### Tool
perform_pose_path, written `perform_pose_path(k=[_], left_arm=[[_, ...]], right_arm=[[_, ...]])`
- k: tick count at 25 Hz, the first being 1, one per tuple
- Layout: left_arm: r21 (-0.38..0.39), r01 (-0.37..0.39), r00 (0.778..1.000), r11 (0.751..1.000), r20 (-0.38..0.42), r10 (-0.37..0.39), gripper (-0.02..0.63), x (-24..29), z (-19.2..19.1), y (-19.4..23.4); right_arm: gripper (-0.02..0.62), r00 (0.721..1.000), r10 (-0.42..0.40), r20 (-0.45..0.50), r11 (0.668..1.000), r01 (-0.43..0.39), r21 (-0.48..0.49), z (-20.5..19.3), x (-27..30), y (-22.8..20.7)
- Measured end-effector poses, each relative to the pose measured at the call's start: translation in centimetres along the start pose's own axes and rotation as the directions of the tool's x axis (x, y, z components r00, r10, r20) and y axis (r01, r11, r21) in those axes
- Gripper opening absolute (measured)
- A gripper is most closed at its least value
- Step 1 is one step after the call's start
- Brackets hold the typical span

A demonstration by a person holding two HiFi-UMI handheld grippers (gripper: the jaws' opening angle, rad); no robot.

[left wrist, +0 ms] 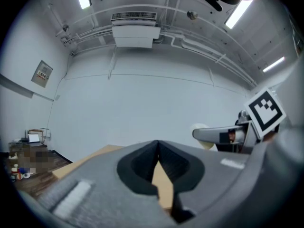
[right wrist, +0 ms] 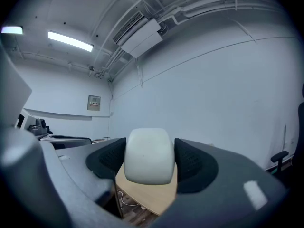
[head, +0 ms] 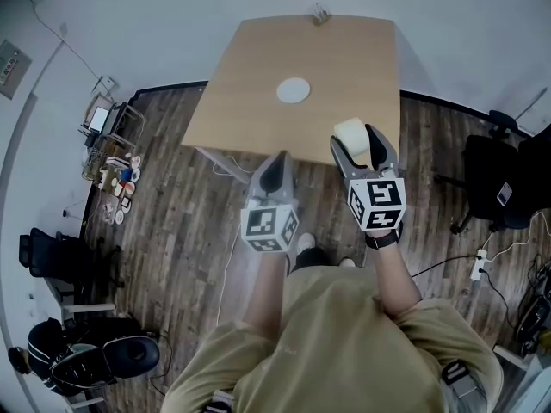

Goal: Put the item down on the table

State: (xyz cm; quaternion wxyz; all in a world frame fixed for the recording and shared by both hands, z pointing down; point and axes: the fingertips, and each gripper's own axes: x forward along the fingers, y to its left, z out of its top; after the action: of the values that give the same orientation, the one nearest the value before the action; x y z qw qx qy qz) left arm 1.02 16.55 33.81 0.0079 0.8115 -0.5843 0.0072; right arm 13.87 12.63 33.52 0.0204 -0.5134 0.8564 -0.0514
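Note:
A white rounded item, like a cup, (right wrist: pixel 148 156) sits clamped between the two dark pads of my right gripper (right wrist: pixel 149 161). In the head view the same white item (head: pixel 351 132) hangs in the right gripper (head: pixel 362 144) just over the near right edge of the wooden table (head: pixel 258 76). My left gripper (head: pixel 276 170) hovers in front of the table's near edge, jaws together at the tips with nothing between them. In the left gripper view the left gripper (left wrist: pixel 158 148) points level toward the table, and the right gripper's finger shows at the right.
A white round plate (head: pixel 294 90) lies near the table's middle. A small object (head: pixel 320 13) stands at the far edge. Dark office chairs (head: pixel 495 183) stand on the wood floor at right, with shelves and clutter (head: pixel 112 157) at left. The person's feet (head: pixel 306 243) are below the grippers.

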Motion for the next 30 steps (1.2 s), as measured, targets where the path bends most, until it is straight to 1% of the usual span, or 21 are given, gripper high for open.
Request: perform_pose_path(k=[4, 8, 11, 22, 30], left_arm=[[-0.007, 0.008, 1.000, 1.000, 0.000, -0.008, 0.002, 0.9, -0.1, 1.5], [-0.014, 0.032, 0.999, 0.999, 0.003, -0.032, 0.002, 2.5, 0.0, 2.5], [-0.019, 0.046, 0.999, 0.999, 0.000, -0.046, 0.002, 3.7, 0.0, 4.2], [-0.034, 0.072, 0.997, 0.997, -0.026, -0.073, 0.002, 7.8, -0.7, 12.6], [-0.073, 0.081, 0.996, 0.994, -0.031, -0.083, 0.002, 9.8, -1.3, 19.4]], right_arm=[[0.325, 1.000, -0.006, -0.003, 1.000, 0.006, -0.010, 0.0, 1.4, 0.5], [0.325, 1.000, -0.025, -0.004, 1.000, 0.025, -0.013, 0.2, 3.1, 0.4], [0.325, 0.999, -0.037, -0.011, 0.999, 0.036, -0.011, 0.1, 4.9, 0.8], [0.325, 0.997, -0.073, -0.031, 0.997, 0.073, 0.004, -0.8, 13.4, 3.3], [0.325, 0.993, -0.100, -0.069, 0.995, 0.100, -0.009, -1.8, 18.9, 6.4]])
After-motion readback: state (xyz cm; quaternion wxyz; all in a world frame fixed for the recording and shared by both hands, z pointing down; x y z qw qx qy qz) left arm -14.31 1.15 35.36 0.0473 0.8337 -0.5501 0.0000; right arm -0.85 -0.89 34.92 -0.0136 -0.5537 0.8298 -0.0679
